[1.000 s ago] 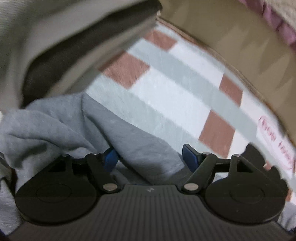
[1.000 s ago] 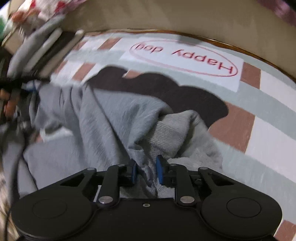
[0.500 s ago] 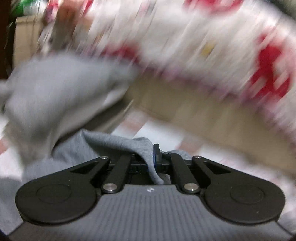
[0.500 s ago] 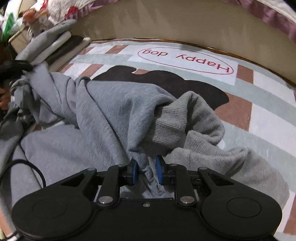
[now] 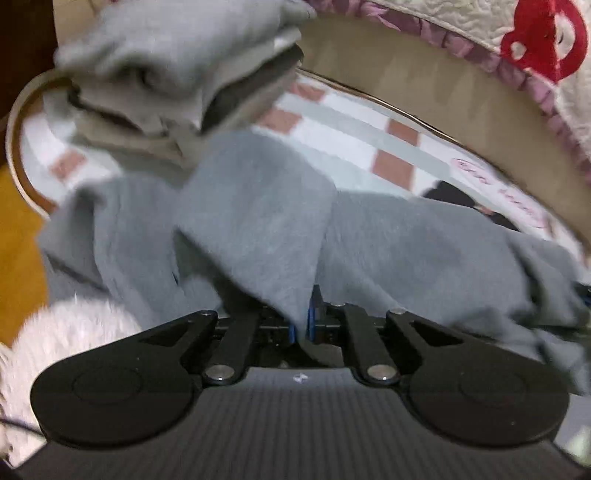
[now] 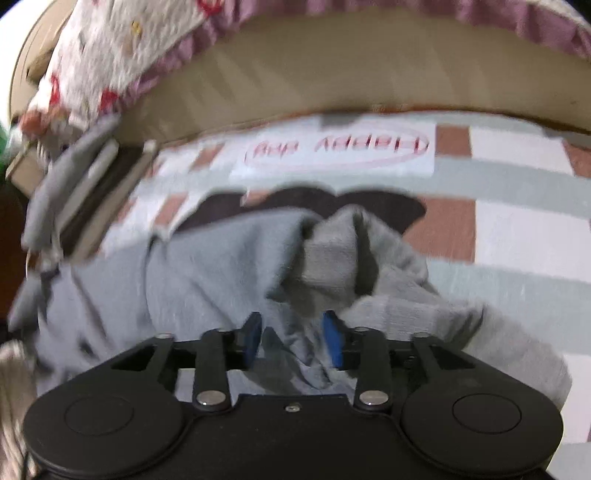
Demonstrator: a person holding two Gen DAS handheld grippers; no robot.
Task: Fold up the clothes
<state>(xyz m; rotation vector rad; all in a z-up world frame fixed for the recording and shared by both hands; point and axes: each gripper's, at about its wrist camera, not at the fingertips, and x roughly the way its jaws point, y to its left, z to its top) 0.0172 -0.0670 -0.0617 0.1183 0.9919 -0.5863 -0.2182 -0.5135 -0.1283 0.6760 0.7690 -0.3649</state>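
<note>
Both hand-held grippers are working the grey sweatshirt [image 5: 266, 221], but they are no longer doing the same thing. Nearest in the left wrist view, the left hand-held gripper [image 5: 303, 325] is pinching a ridge of grey cloth between its blue pads, jaws drawn narrow; a second ago those jaws were standing wide over the fabric, so this grasp is newly made. The right hand-held gripper [image 6: 293, 339] has gone the other way: its pads, clamped tight on a bunched fold half a second ago, are now standing apart, with the cloth lying loose between them and gripped by neither (both views are blurred, so finer contact is hard to judge).

Beyond the jaws, the sweatshirt is sprawling crumpled across the checked rug [image 6: 517, 221], its ribbed cuff [image 6: 332, 258] humped up in the middle of the right view, not flat and not squared. Farther left, a stack of folded clothes [image 5: 177, 66] is sitting on the rug's far left part. Farthest off, a pale curved base [image 6: 369, 66] is rising under a quilted, frilled cover [image 5: 480, 29].

My reading: the grasp is passing from right to left, probably to re-grip for spreading the garment; this fold is still unfinished.
</note>
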